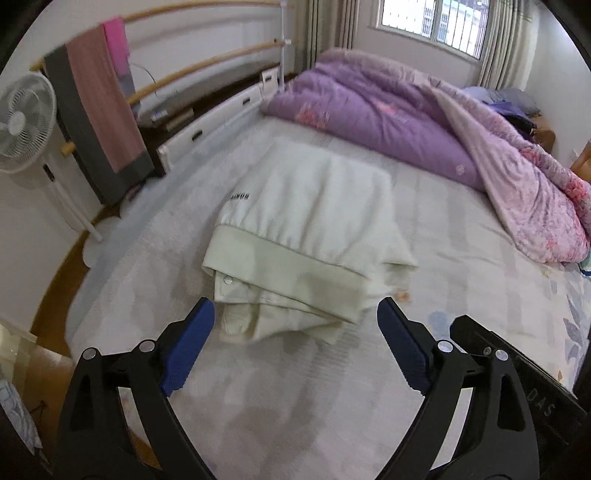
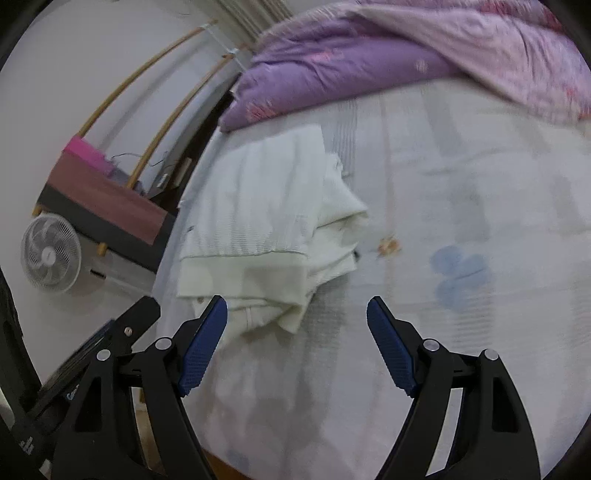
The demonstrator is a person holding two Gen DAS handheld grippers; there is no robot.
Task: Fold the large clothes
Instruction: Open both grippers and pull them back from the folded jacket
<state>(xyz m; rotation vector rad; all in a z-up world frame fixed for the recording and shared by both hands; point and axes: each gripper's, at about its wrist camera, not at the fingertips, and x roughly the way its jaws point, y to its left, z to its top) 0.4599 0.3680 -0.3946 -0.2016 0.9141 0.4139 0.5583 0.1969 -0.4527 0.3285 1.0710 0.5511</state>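
Bedroom: one bed (image 1: 461, 258) with a pale patterned sheet, one purple quilt (image 1: 388, 110) heaped at 1 o'clock, one fan (image 1: 22, 122) at 9 o'clock. One cream garment (image 1: 306, 236) is seen folded at centre of the sheet. Two grippers are noted: left gripper (image 1: 295, 317) and right gripper (image 2: 297, 314), jaws spread wide, nothing held, both clear of the garment.

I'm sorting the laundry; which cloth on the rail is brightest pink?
The small pink cloth at the rail's right end; the wider towel beside it is dull rose, and the one under that is grey.
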